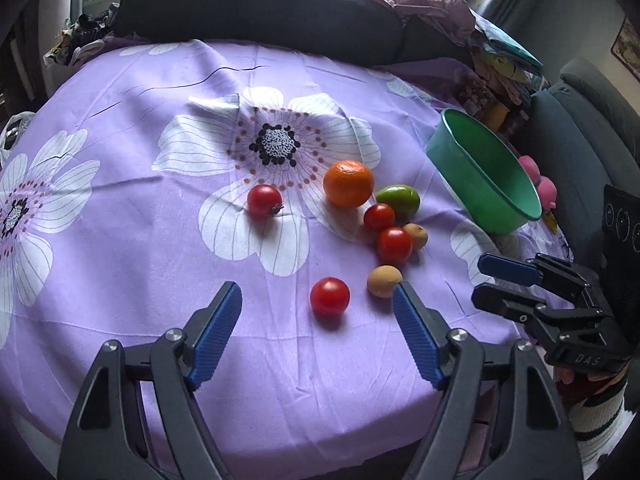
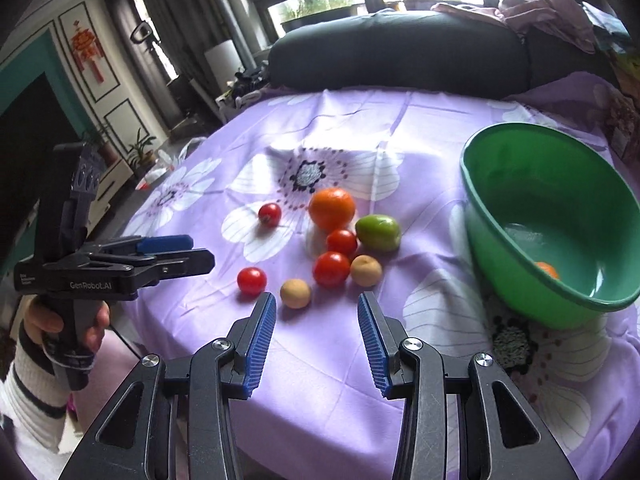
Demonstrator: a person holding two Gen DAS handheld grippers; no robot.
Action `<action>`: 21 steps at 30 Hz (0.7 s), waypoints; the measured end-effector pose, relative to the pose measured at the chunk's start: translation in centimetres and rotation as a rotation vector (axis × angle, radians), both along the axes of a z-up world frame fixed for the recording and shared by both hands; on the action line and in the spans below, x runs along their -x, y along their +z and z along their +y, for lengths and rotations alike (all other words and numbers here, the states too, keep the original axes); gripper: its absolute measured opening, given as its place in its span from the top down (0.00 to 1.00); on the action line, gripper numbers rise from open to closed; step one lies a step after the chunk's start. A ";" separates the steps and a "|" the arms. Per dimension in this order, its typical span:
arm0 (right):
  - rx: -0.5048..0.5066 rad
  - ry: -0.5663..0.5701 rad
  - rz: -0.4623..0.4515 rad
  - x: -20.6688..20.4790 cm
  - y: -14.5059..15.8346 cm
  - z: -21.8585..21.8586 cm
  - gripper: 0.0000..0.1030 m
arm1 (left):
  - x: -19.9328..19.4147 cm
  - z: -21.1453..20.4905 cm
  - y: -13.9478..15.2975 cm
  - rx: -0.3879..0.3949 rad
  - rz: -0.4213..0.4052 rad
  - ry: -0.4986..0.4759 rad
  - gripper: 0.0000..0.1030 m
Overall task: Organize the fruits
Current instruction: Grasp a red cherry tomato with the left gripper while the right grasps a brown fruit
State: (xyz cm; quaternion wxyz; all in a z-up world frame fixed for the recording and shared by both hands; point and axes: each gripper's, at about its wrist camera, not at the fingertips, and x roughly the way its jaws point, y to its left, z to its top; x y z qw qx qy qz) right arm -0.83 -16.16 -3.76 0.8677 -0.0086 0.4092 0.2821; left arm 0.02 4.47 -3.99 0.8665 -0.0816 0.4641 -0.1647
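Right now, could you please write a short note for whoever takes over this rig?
Left claw: open, empty, hovering near the front tomato.
Right claw: open, empty, near the front tan fruit.
On the purple cloth: an orange, a green fruit, four tomatoes, two tan fruits.
Done: one orange piece lies in the green bowl.
Left: move the eight loose fruits into the bowl.
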 end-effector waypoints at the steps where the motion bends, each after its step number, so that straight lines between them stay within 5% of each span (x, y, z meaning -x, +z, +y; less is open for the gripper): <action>1: 0.011 0.013 0.010 0.0 -0.5 0.5 0.58 | -0.1 -0.2 -0.3 -0.008 0.000 -0.009 0.28; 7: 0.085 0.059 0.037 -0.5 -2.7 3.5 0.58 | -0.9 -1.7 -2.2 -0.075 0.007 -0.060 0.39; 15: 0.122 0.083 0.049 -2.3 -4.3 5.5 0.58 | -2.0 -2.0 -3.6 -0.112 0.026 -0.079 0.66; 21: 0.129 0.097 0.051 -2.9 -4.7 6.1 0.58 | -2.1 -1.8 -3.8 -0.107 0.016 -0.075 0.74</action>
